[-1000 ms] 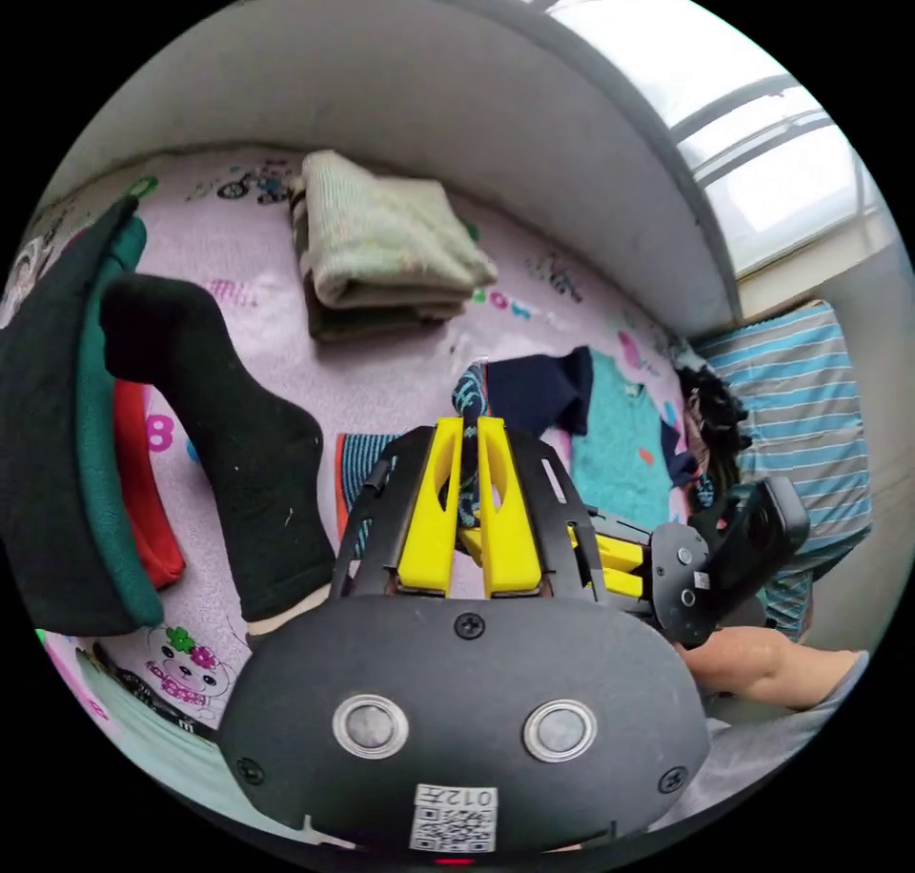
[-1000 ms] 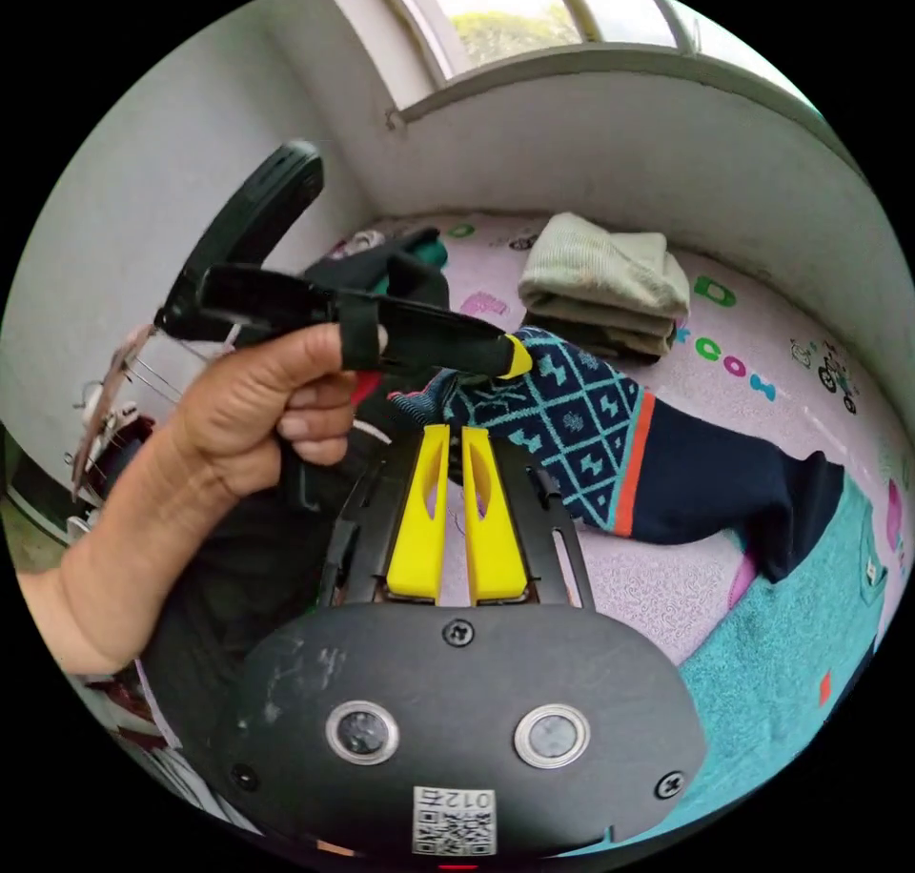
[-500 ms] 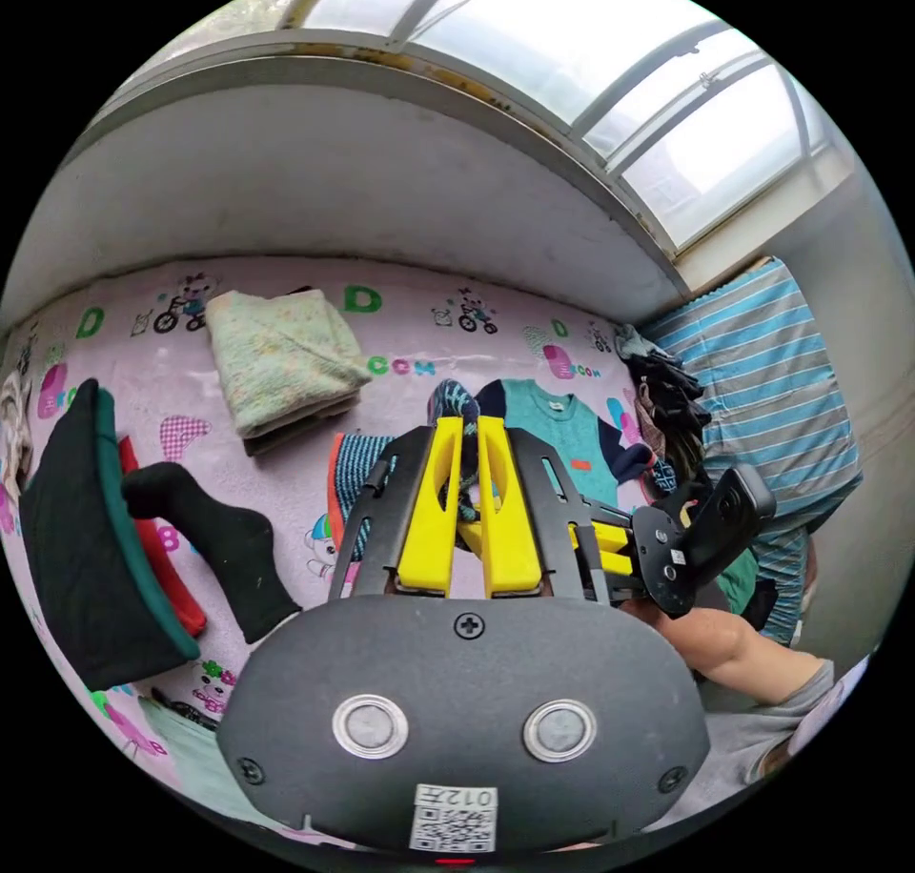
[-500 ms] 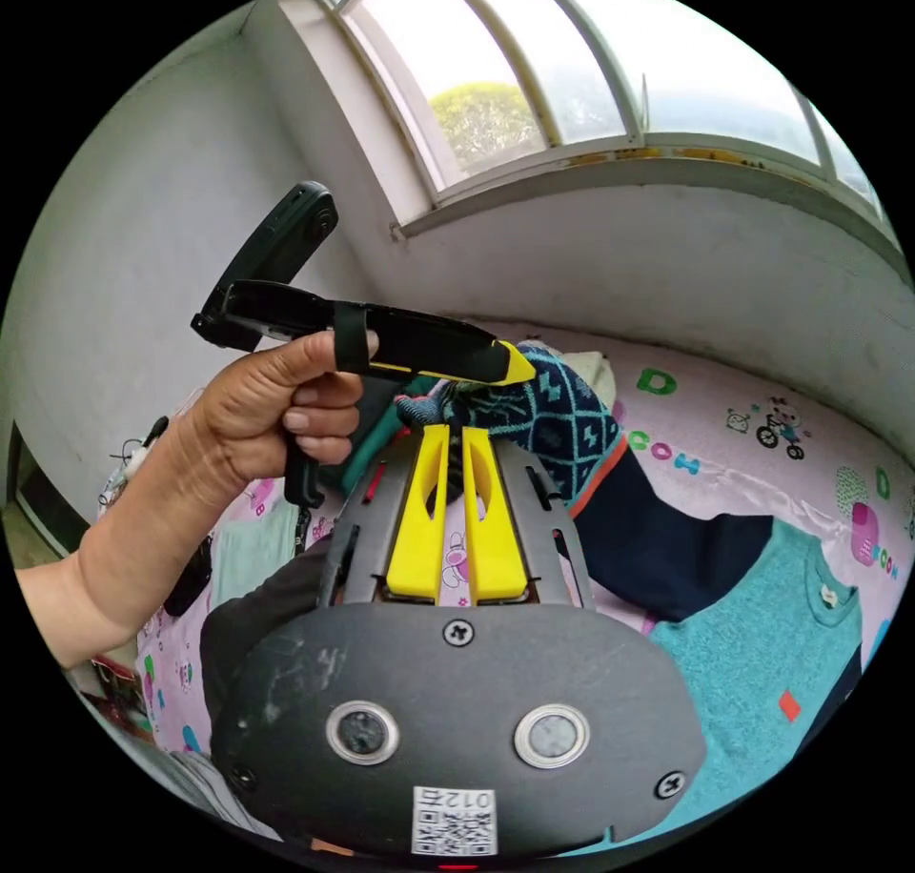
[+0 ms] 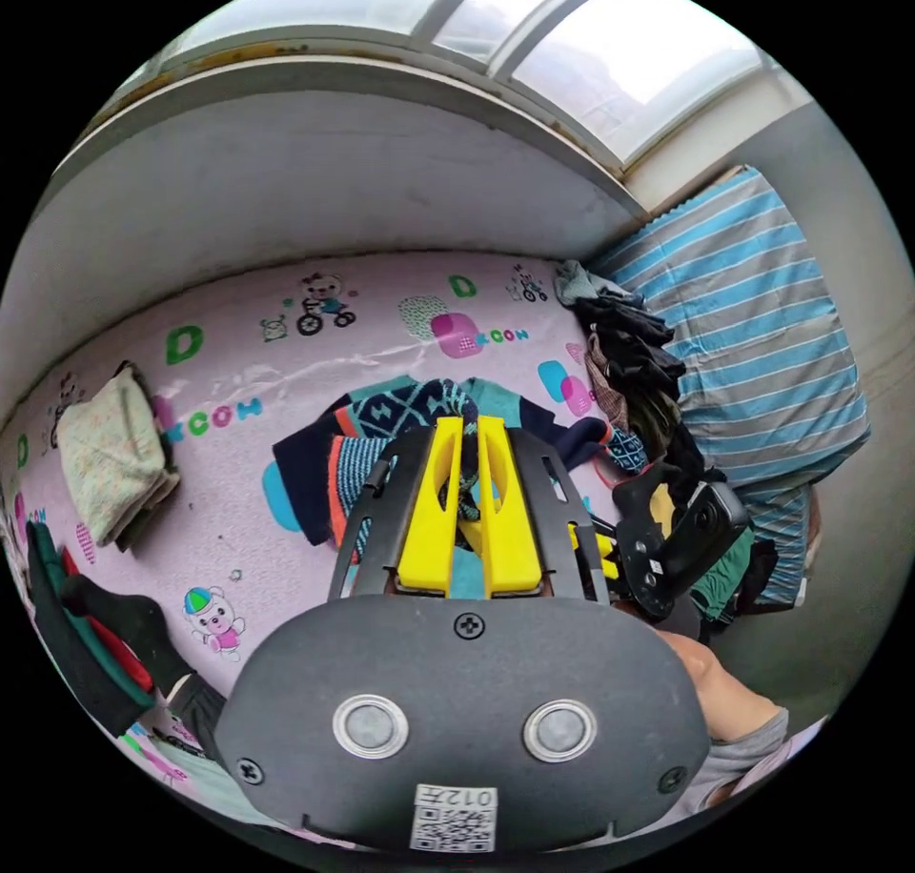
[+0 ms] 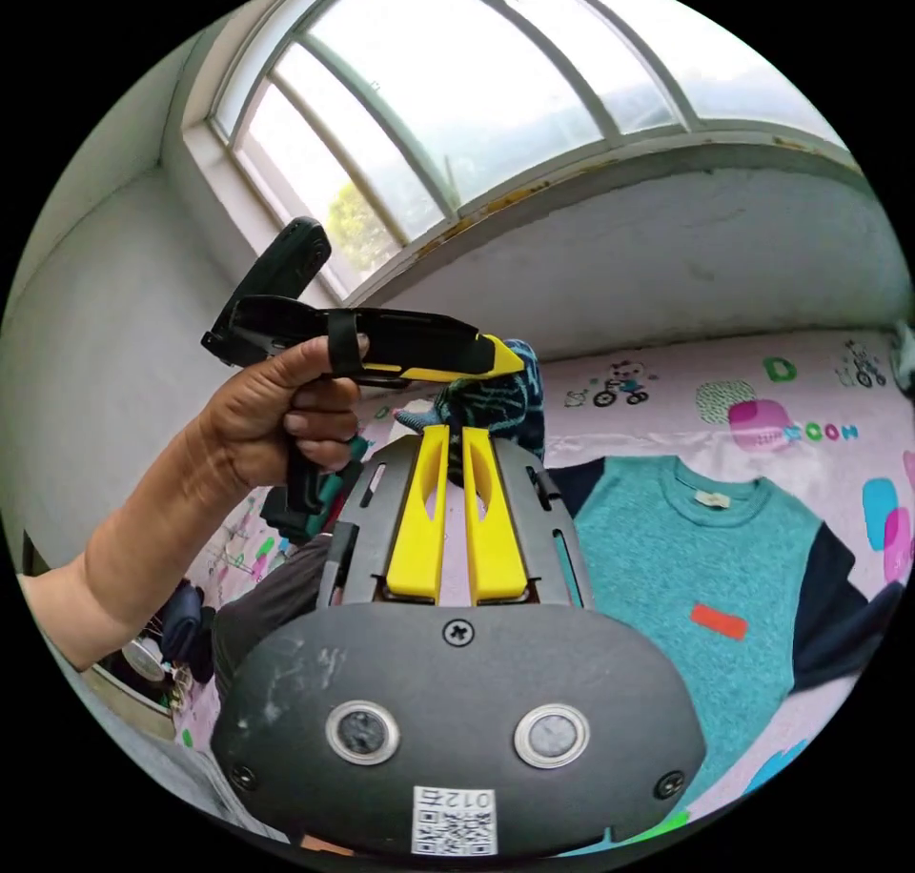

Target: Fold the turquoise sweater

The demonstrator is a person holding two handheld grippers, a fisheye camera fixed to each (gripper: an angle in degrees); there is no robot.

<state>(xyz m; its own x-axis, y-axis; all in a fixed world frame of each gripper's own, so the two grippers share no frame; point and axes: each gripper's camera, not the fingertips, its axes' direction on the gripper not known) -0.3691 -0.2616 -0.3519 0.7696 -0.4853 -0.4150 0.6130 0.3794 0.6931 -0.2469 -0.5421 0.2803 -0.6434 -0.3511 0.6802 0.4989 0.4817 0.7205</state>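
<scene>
Turquoise knit sweater [image 6: 701, 568] with navy sleeves and a small red patch: lies front up on the pink printed bed sheet [image 5: 286, 339], body spread at 3 o'clock of the right gripper view. One sleeve, its cuff end patterned in navy and turquoise diamonds [image 6: 500, 396], is lifted off the sheet and drawn over toward the body. Left tongs [image 5: 469, 454]: yellow jaws clenched on the patterned cuff. Right tongs [image 6: 456, 458]: yellow jaws close together at the same cuff edge, judged to be pinching it, though the contact itself is hard to make out. A hand [image 6: 276, 416] holds the left tool at 10 o'clock of the right gripper view. Handling note, as a judgement: carry the sleeve straight across the chest with both grips level, keep the knit taut between them, lay it flat before letting go; a slack cuff would bunch. Containers: none seen. Loose holdings on the bed: a folded pale green towel stack [image 5: 110, 454] at 9 o'clock of the left gripper view, a dark clothes heap [image 5: 634, 349] at 2 o'clock beside a blue striped pillow [image 5: 762, 320].
</scene>
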